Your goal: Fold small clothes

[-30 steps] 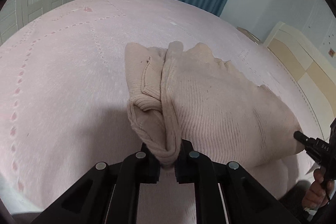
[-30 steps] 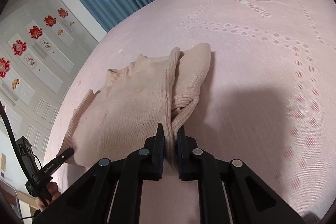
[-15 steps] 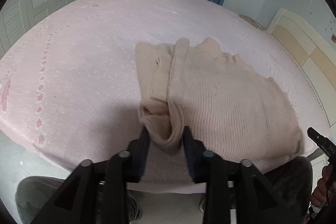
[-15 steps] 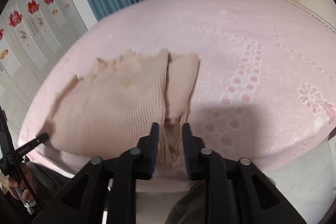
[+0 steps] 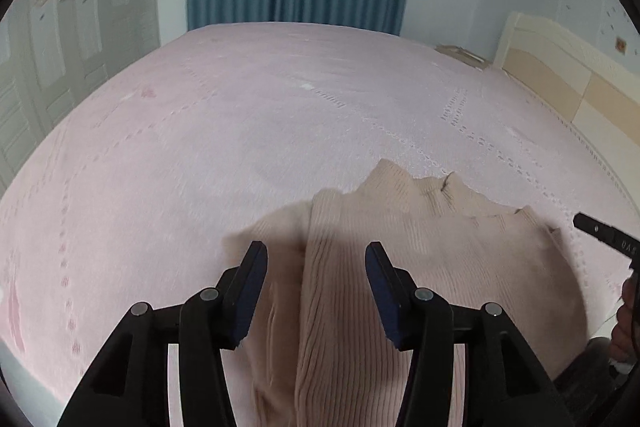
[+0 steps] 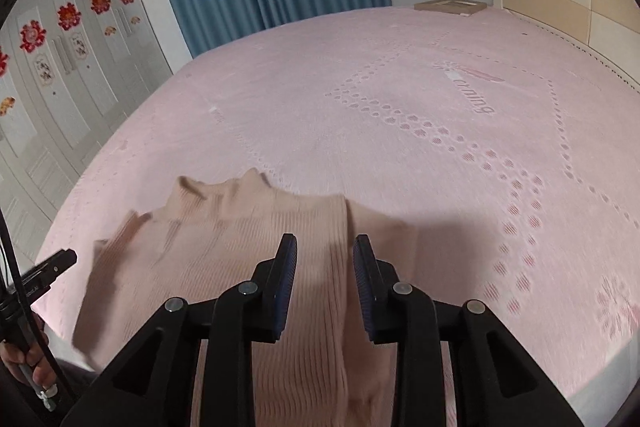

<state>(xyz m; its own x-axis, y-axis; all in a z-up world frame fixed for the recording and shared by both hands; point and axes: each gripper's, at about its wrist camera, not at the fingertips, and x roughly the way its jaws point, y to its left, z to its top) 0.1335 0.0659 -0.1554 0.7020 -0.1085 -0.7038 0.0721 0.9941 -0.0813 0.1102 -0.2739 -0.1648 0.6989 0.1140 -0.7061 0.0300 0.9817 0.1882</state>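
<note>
Both tools have just let go: the left gripper (image 5: 316,253) has been spreading its jaws and now stands fairly wide, the right gripper (image 6: 325,245) narrower, and neither pad presses on the cloth. The beige ribbed sweater (image 5: 432,259) lies flat on the pink bedspread (image 5: 248,115), at its near edge, directly under both tools. Its folded sleeve edges run between each pair of fingers.

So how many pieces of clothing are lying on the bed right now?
1: a beige ribbed sweater at the near edge of the pink bed, under both grippers. Anything below the near edge would be hidden.
</note>
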